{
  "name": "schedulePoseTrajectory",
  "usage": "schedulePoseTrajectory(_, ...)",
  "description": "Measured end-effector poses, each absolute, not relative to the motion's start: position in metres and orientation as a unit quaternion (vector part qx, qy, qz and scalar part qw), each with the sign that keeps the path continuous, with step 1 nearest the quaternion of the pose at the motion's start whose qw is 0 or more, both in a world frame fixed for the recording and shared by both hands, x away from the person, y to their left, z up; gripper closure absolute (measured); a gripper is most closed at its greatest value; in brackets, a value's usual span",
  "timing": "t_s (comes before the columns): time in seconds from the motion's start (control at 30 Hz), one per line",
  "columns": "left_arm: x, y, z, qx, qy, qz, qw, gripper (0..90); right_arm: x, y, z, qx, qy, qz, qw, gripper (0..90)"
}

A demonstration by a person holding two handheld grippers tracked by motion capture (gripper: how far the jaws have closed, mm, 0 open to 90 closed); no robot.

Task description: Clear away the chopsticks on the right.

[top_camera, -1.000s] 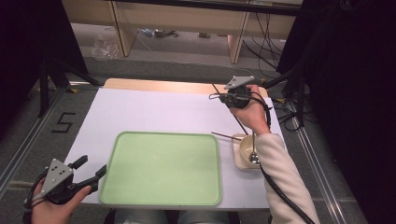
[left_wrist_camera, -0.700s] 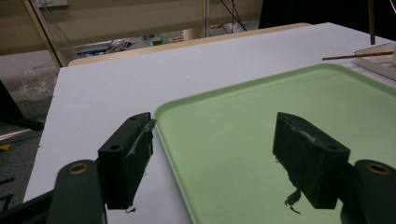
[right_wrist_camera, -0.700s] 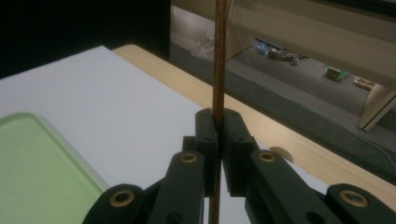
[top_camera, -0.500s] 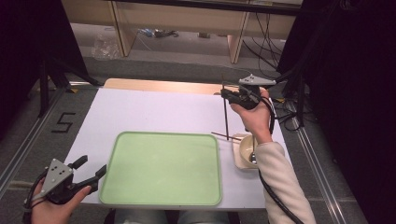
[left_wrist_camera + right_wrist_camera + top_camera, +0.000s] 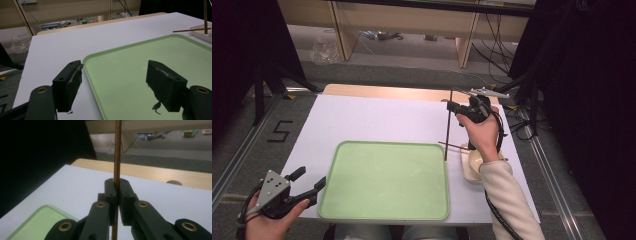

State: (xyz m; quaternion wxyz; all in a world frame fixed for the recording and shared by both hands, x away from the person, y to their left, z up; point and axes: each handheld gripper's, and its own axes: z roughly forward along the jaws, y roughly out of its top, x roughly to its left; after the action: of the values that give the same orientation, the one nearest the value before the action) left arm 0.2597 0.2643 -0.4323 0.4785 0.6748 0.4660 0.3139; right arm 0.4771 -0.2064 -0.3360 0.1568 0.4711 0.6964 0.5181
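At right of centre in the high view, the right gripper (image 5: 455, 106) clamps a thin brown wooden chopstick (image 5: 448, 127) upright above a smooth green rounded tray (image 5: 384, 180). Lower left, the left gripper (image 5: 309, 181) gapes empty.

Chopstick (image 5: 448, 127): thin, dark brown wooden stick, held upright and near vertical above the worktop's right half, clamped near its upper end, lower tip hanging free just off the right rim of the green tray (image 5: 362, 210).

Second chopstick (image 5: 451, 145): same kind, lying level across a pale shallow dish (image 5: 472, 167) near the worktop's right edge.
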Motion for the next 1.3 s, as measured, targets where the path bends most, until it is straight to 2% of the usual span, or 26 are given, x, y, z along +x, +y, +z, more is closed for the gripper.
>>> schedulePoseTrajectory(0.03,0.260,0.264,-0.432,0.675,0.466,0.314,0.479,28.4,0.477,-0.207,-0.338,0.472,0.695,0.518,0.160,87.1)
schedulePoseTrajectory(0.07,0.260,0.264,-0.432,0.675,0.466,0.314,0.479,28.4,0.473,-0.202,-0.339,0.501,0.685,0.511,0.141,87.0)
schedulePoseTrajectory(0.67,0.260,0.264,-0.433,0.675,0.468,0.309,0.480,28.7,0.465,-0.188,-0.349,0.572,0.690,0.432,0.102,87.0)
schedulePoseTrajectory(0.7,0.260,0.264,-0.433,0.675,0.468,0.309,0.480,28.8,0.464,-0.185,-0.350,0.585,0.691,0.415,0.086,87.0)
schedulePoseTrajectory(0.83,0.261,0.264,-0.433,0.674,0.468,0.309,0.480,28.9,0.466,-0.183,-0.359,0.580,0.705,0.399,0.089,86.9)
schedulePoseTrajectory(1.07,0.261,0.264,-0.433,0.675,0.469,0.308,0.480,28.9,0.468,-0.175,-0.375,0.607,0.718,0.337,0.048,86.9)
schedulePoseTrajectory(1.2,0.261,0.264,-0.434,0.675,0.469,0.308,0.480,29.0,0.468,-0.171,-0.383,0.637,0.715,0.288,0.009,87.0)
schedulePoseTrajectory(1.3,0.261,0.264,-0.434,0.675,0.468,0.308,0.480,29.0,0.470,-0.171,-0.390,0.636,0.719,0.282,0.010,86.9)
